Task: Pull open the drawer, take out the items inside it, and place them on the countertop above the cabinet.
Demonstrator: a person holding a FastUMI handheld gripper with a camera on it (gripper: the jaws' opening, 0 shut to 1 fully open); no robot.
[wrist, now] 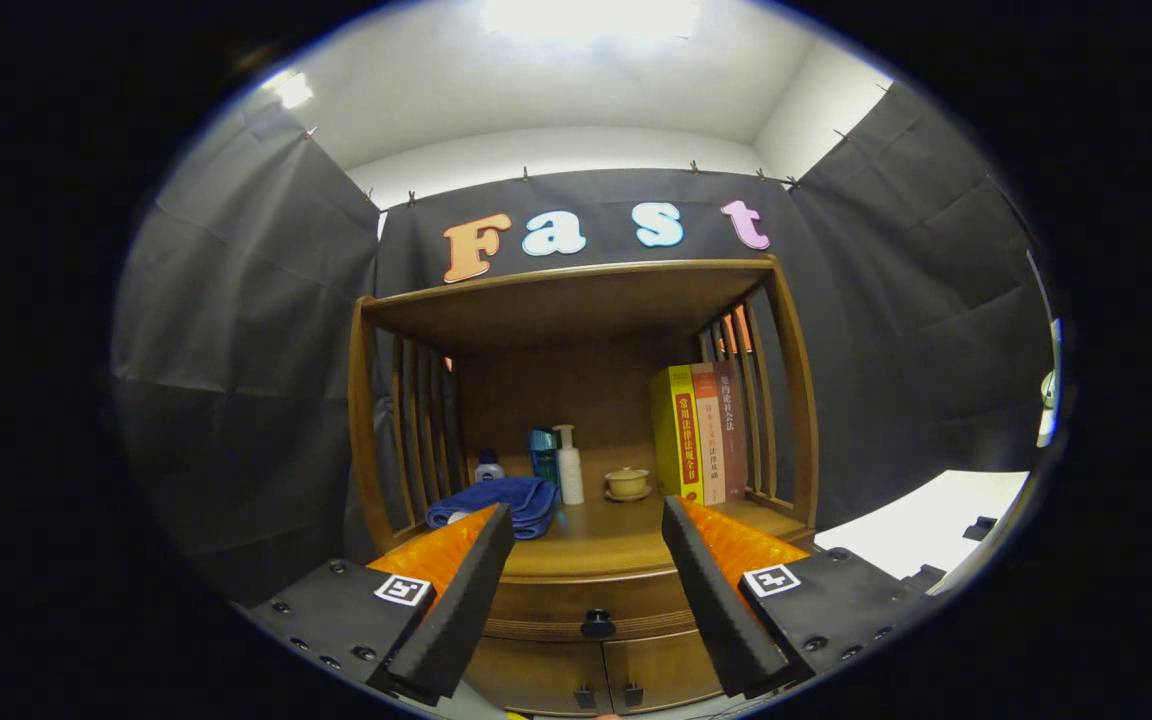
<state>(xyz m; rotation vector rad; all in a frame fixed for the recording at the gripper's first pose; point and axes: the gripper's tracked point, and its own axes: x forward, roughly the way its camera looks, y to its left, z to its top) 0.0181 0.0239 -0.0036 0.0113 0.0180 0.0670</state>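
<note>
A wooden cabinet stands ahead of me. Its drawer [591, 605] is closed, with a dark round knob [597, 625] on its front. The knob lies between my two fingers and a little beyond them. My gripper [586, 530] is open and holds nothing. Above the drawer runs the wooden countertop [601, 540], under an open shelf frame. What is inside the drawer is hidden.
On the countertop lie a folded blue towel [496, 503], a small bottle [488, 468], a teal bottle [543, 455], a white pump bottle [569, 466], a small lidded cup [627, 483] and three upright books [701, 432]. Two small doors [601, 680] sit below the drawer. A white surface [926, 525] lies to the right.
</note>
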